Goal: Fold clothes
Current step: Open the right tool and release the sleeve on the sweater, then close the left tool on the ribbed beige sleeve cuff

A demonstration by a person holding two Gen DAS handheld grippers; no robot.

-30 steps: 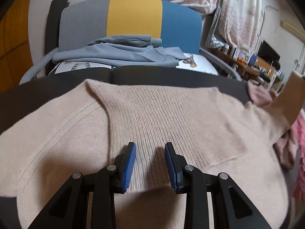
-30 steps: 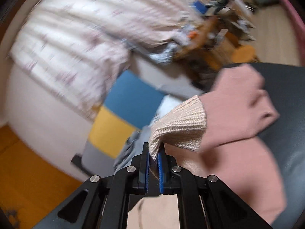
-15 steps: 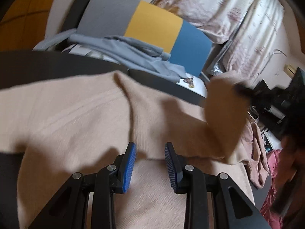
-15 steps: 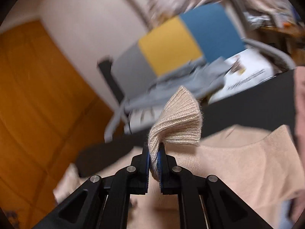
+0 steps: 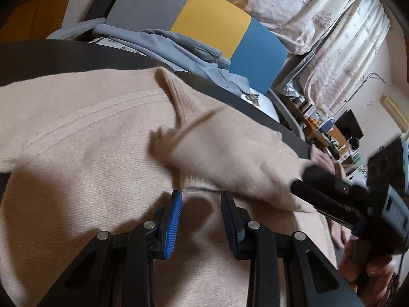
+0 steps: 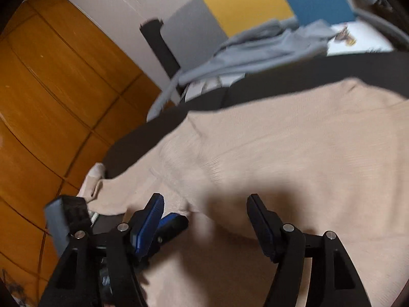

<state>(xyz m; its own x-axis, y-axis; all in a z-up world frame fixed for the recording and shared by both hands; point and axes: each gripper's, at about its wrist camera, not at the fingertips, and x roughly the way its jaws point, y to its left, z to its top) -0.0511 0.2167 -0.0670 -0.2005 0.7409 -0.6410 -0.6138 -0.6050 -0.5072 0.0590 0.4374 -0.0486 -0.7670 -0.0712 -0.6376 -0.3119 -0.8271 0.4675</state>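
Observation:
A beige knit sweater [image 5: 89, 166] lies spread on a black padded surface [image 5: 64, 56]. One sleeve [image 5: 230, 158] is laid across the sweater's body, blurred in the left wrist view. My left gripper [image 5: 202, 204] is open and hovers low over the sweater, with nothing between its blue pads. My right gripper [image 6: 204, 204] is open wide above the sweater [image 6: 294, 153] and holds nothing. In the left wrist view the right gripper [image 5: 301, 179] reaches in from the right, its tips at the sleeve's end. A blue pad [image 6: 171, 221] of my left gripper shows at the lower left.
Behind the black surface stands a chair with a grey, yellow and blue back [image 5: 212, 18], with a grey garment [image 5: 166, 43] draped on its seat. A hand [image 5: 358, 263] holds the right gripper's handle. An orange wooden door [image 6: 51, 102] is at the left, and curtains and a cluttered desk [image 5: 332, 133] at the right.
My right gripper carried the sleeve cuff from the right across the sweater's body, then opened and let it go. My left gripper stayed open, low over the sweater.

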